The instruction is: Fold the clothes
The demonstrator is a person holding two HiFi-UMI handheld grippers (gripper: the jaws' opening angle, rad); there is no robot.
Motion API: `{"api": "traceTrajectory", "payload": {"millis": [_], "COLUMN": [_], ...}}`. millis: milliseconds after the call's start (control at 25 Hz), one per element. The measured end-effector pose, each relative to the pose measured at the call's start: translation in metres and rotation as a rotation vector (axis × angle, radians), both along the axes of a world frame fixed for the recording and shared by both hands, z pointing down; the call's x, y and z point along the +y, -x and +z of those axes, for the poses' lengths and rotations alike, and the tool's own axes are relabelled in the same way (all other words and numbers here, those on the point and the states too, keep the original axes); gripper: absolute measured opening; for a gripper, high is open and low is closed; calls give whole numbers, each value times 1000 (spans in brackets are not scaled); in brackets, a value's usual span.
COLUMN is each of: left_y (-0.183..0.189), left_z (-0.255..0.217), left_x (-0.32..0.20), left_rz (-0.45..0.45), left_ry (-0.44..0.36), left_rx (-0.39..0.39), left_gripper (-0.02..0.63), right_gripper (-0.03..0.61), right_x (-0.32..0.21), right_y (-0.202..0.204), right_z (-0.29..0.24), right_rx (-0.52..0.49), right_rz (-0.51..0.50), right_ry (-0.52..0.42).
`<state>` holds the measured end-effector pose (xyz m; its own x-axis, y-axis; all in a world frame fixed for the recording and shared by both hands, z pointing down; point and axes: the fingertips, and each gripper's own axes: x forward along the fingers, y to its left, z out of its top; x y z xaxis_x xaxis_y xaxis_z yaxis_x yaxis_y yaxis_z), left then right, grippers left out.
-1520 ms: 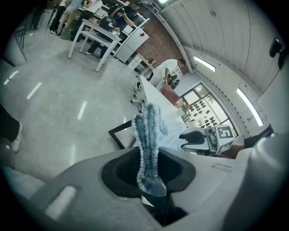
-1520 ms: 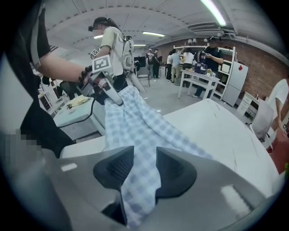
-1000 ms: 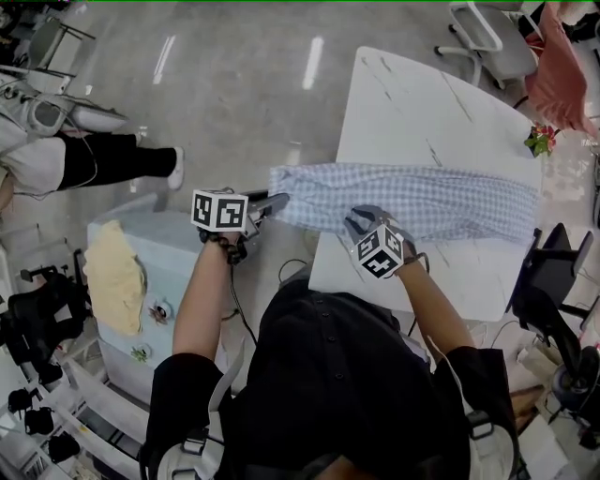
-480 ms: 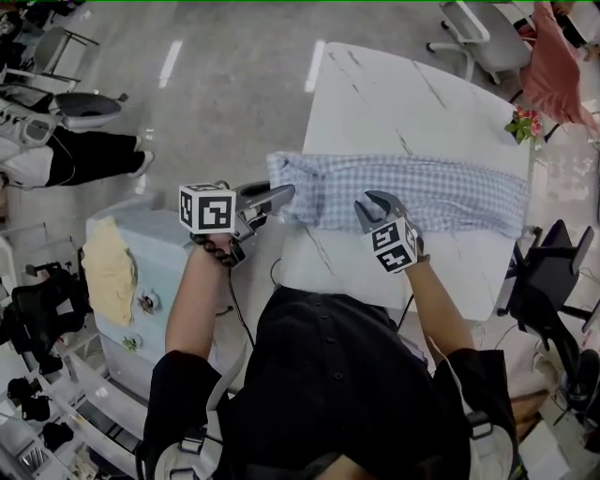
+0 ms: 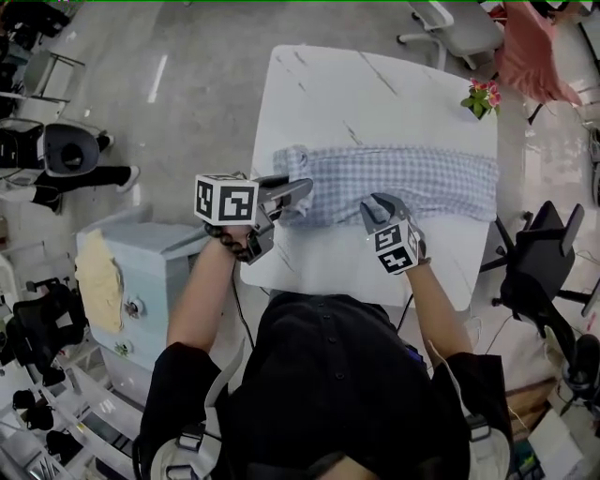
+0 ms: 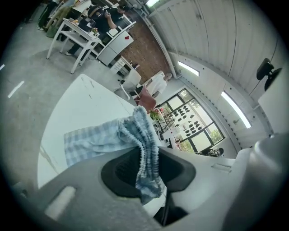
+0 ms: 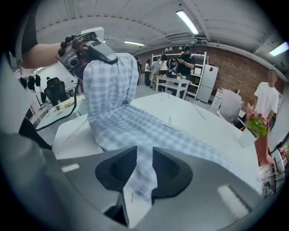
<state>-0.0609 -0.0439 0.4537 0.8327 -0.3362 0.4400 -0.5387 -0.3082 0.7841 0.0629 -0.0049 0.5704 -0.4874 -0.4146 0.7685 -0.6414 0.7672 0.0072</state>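
Both tools are pinching the blue checked garment point(image 5: 403, 178) here. The left tool point(image 5: 298, 190) is clamping the bunched elastic end and holding it up a bit by the white table's point(image 5: 375, 94) left edge. The right tool point(image 5: 375, 208) is gripping a fold on the garment's near side. The rest is lying stretched out across the table toward the right edge.

The place looks like an open lab or workshop hall, with a polished concrete floor point(image 5: 187, 103), brick wall point(image 7: 239, 63), ceiling strip lights point(image 7: 187, 21), white worktables point(image 7: 174, 85), a refrigerator point(image 7: 205, 83) and wheeled office chairs point(image 5: 464, 23).
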Motion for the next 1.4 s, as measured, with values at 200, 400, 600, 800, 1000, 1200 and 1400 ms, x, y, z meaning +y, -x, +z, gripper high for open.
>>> {"api": "traceTrajectory", "payload": {"millis": [200,400,600,800,1000,1200,1400], "left_y": [-62,-108,-127,-149,-171,-148,-107], "left_z": [19,57,92,110,95,77,78], "left_x": [-6,-9,-13,-7,-8,-11,-13], "left_rz": [46,75,72,105,89,58,18], "left_ry": [44,75,89,100,100,51,50], "left_rx": [-25,-104,-210,-258,-163,-169,-202], "left_gripper": [97,100,107,174,305,305,305], "right_gripper": [115,114,114,114,114,114,114], "right_x": [11,25,36,40,37,27,15], "right_y": [-47,-82,-102,-120,-124,-107,-78], "right_z": [-3,-8,-8,-6,-9,-20,-26], "right_rx": [-19,-61,-58,-50,-61,-70,-78], "right_rz": [54,85,90,97,121,93,54], "right_ry": [24,38,50,48,41,10,-3]}}
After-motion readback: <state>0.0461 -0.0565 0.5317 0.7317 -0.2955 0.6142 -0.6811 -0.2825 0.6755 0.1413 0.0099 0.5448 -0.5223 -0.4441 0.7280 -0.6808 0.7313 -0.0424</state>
